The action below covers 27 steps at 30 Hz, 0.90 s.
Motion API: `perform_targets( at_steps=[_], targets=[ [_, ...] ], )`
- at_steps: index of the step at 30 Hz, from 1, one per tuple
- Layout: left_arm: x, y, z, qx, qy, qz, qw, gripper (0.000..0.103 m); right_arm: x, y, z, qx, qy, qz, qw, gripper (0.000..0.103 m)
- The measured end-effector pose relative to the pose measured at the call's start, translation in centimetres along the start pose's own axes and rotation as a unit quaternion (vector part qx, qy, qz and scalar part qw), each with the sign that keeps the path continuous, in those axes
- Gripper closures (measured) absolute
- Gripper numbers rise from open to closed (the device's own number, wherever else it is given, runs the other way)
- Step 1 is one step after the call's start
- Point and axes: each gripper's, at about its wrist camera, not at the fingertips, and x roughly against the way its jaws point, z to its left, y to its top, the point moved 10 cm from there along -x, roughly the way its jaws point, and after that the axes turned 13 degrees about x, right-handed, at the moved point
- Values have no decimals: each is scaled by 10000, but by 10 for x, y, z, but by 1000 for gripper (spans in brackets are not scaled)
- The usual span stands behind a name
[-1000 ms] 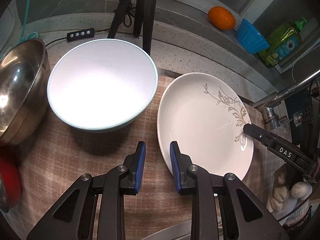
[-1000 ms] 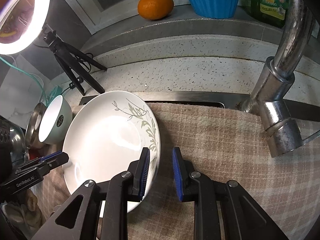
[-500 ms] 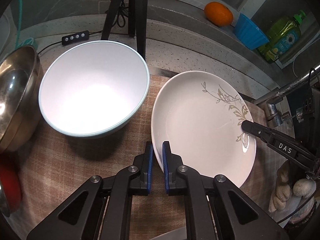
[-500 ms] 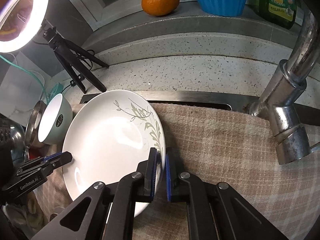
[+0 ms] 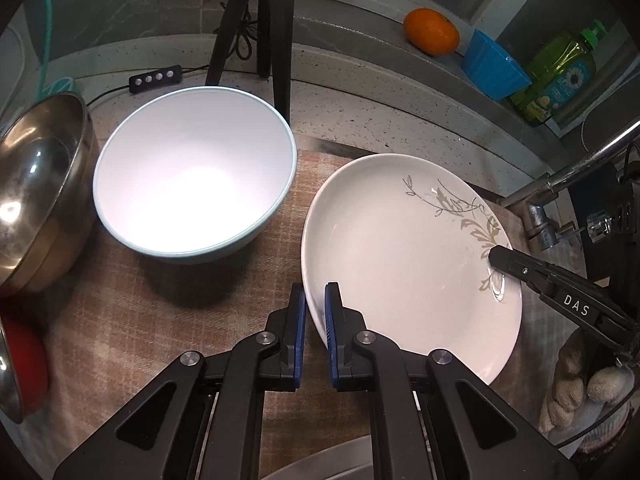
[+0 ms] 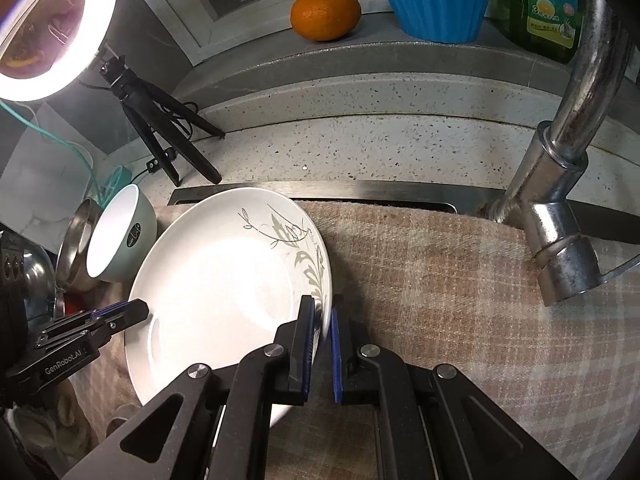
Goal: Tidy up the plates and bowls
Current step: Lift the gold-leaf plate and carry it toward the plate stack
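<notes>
A white plate with a grey-green leaf pattern sits on a beige checked cloth that covers the desk, and it serves here as the landmark. 2 sets of hand-held tongs grip it from opposite sides. The left tongs are clenched on the plate's rim at the edge facing the pale bowl, blue pads pressed on either side of the rim. The right tongs are clenched on the opposite rim, right by the leaf pattern, 1 pad above the plate and 1 outside it. In the right wrist view the plate looks tilted, with its patterned side raised off the cloth; whether the far side rests on the cloth cannot be told.

Just beside the plate, apart from it, stands a white bowl with a pale blue rim, upright on the same cloth. Beyond that bowl, farther from the plate, a steel bowl lies tipped on its side. Behind the plate runs a speckled stone ledge with a black tripod carrying a lit ring light. Higher up behind the plate, a sill holds an orange, a blue fluted cup and a green bottle of dish soap. A chrome tap rises on the patterned side of the plate, well apart from it.
</notes>
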Motion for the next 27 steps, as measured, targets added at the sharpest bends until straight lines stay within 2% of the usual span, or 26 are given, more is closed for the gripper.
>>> perform_targets(
  at_steps=[16,27],
  targets=[
    [47,-15,-4,-133,-207,-226,9994,95,54,-14,24,49,-68,-339,9994,96],
    [79,-42,9,-243,-358,-251,9987,95,94,-38,59,146,-140,-564,9982,96]
  ],
)
